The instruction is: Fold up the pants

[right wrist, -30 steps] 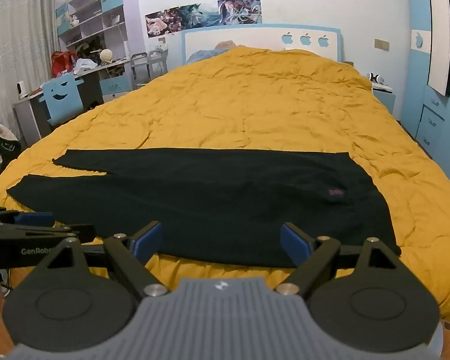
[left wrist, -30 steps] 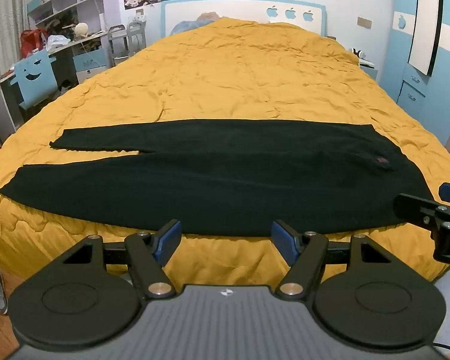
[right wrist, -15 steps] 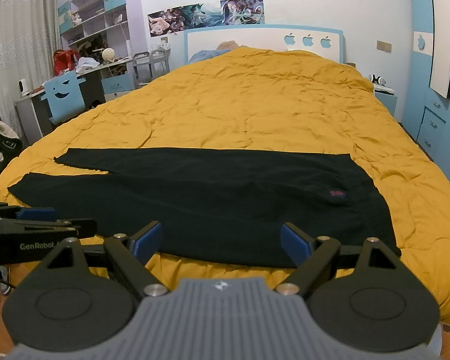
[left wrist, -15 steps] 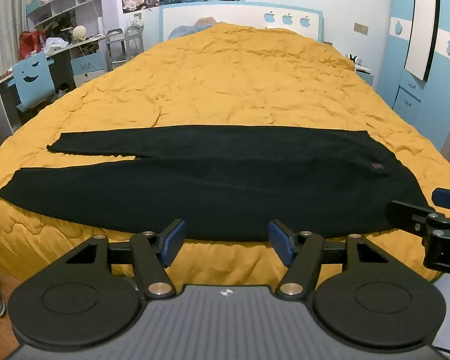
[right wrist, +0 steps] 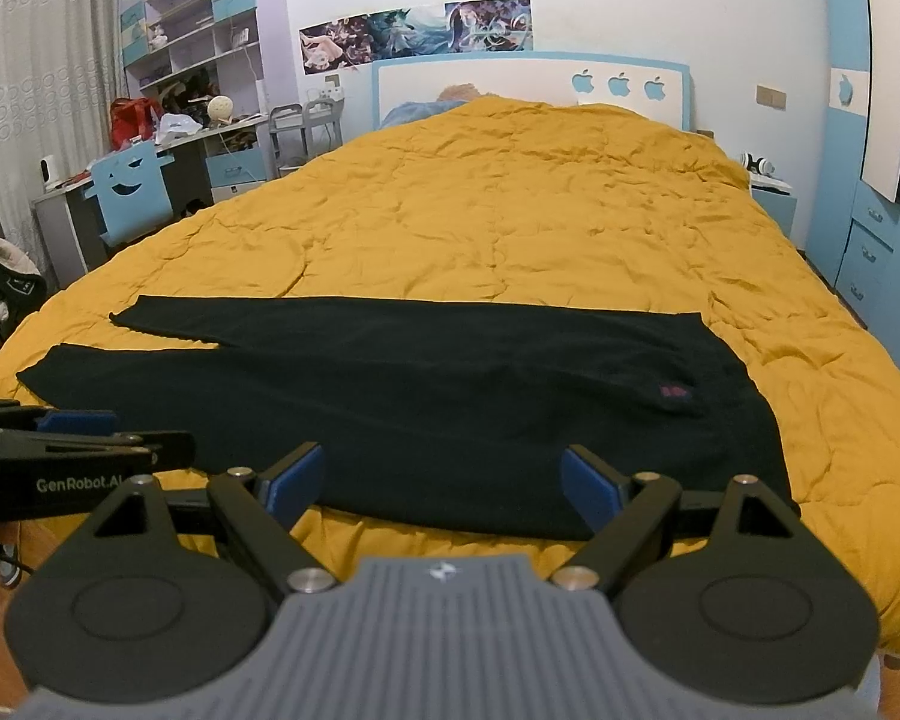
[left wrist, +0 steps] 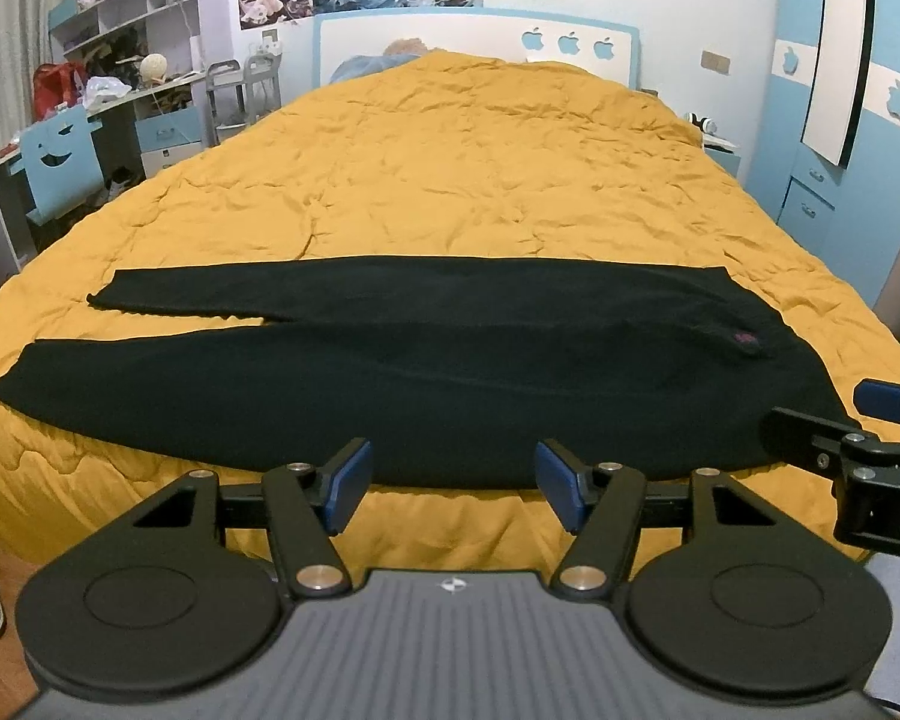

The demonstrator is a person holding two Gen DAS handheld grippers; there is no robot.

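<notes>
Black pants point(left wrist: 426, 372) lie flat across the yellow quilt point(left wrist: 480, 180), legs at left, waist at right; the left gripper point(left wrist: 447, 483) and right gripper point(right wrist: 441, 483) hover at the near edge, jaws wide apart, holding nothing. A clean fold likely needs both to pinch the near leg's hem and waist together

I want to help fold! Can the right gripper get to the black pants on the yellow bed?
Probably yes: the open right gripper faces the black pants' near edge on the yellow quilt, with nothing between.
</notes>
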